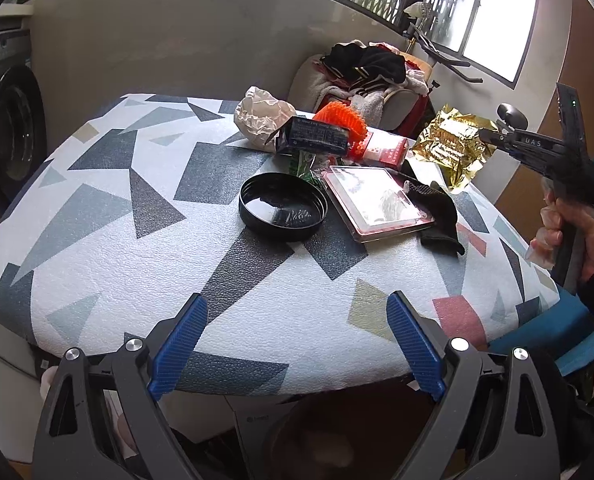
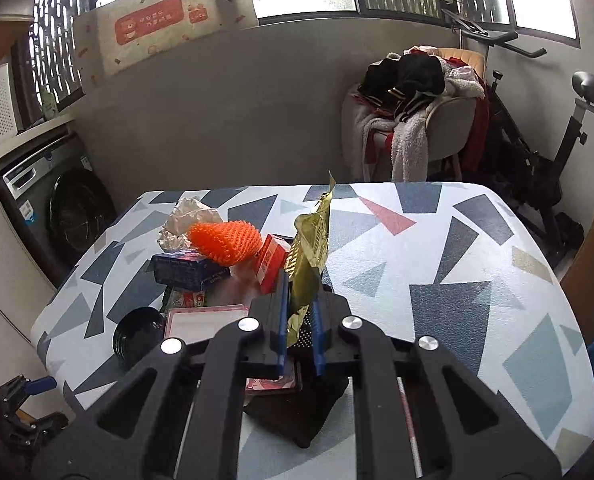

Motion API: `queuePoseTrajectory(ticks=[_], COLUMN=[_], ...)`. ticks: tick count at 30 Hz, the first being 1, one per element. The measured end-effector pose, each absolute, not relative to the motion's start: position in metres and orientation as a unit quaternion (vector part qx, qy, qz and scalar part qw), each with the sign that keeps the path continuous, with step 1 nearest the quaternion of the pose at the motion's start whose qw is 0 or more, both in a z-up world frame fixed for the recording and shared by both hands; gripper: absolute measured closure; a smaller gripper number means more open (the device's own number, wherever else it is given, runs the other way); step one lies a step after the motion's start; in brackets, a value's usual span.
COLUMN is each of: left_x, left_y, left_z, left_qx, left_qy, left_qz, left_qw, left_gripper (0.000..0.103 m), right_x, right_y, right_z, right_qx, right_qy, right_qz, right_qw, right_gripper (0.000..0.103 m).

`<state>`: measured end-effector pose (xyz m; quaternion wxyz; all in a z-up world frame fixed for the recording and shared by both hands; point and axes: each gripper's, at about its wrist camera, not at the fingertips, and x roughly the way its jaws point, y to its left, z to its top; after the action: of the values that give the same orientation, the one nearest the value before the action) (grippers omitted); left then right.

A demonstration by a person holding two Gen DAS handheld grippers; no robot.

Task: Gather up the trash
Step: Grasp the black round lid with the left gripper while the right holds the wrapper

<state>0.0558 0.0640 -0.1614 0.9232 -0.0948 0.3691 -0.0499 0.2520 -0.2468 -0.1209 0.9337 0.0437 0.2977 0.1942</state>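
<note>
The right gripper (image 2: pixel 300 312) is clamped on a crumpled gold foil wrapper (image 2: pixel 311 256), lifted clear of the table (image 2: pixel 457 288); in the left wrist view that gold foil wrapper (image 1: pixel 451 146) hangs at about two o'clock, above the table's far right edge. The left gripper (image 1: pixel 297 344) is spread wide and holds nothing — it sits over the near edge of the table (image 1: pixel 97 240) at six o'clock. The remaining litter clusters near the centre: a black round lid (image 1: pixel 283 210), a pink flat packet (image 1: pixel 377 202) just to its right, a dark blue box (image 1: pixel 313 138), an orange spiky mesh (image 1: pixel 339 120), a white crumpled tissue (image 1: pixel 261 114) at twelve o'clock, and a black cloth (image 1: pixel 439 216).
</note>
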Motion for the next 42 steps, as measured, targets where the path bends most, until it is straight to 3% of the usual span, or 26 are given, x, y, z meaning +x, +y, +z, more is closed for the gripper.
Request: queuePoseTrajectory(ticks=[14,24,35,42], left_x=[0.074,0.15,0.221,0.237], left_y=[0.057,0.045,0.033,0.044], left_z=[-0.159,-0.168,-0.206,-0.213], left_qx=[-0.07,-0.001,0.055,0.034], left_qy=[0.38,0.408,0.462,0.483], left_qz=[-0.046,-0.053,-0.041,-0.046], left_qw=[0.921,0.912,0.884,0.874], left_gripper=[0.014,0.014,0.007,0.013], right_x=[0.221,0.217,0.216,0.211], right_y=[-0.232,-0.225,-0.222,-0.221], right_z=[-0.122,-0.127,-0.134,-0.138], right_qx=[-0.006,-0.002,0.001,0.0], right_qy=[0.287,0.297,0.312,0.319], right_qz=[0.21,0.226,0.231,0.233], right_qw=[0.935,0.928,0.922,0.919], right_gripper=[0.09,0.09,0.09,0.09])
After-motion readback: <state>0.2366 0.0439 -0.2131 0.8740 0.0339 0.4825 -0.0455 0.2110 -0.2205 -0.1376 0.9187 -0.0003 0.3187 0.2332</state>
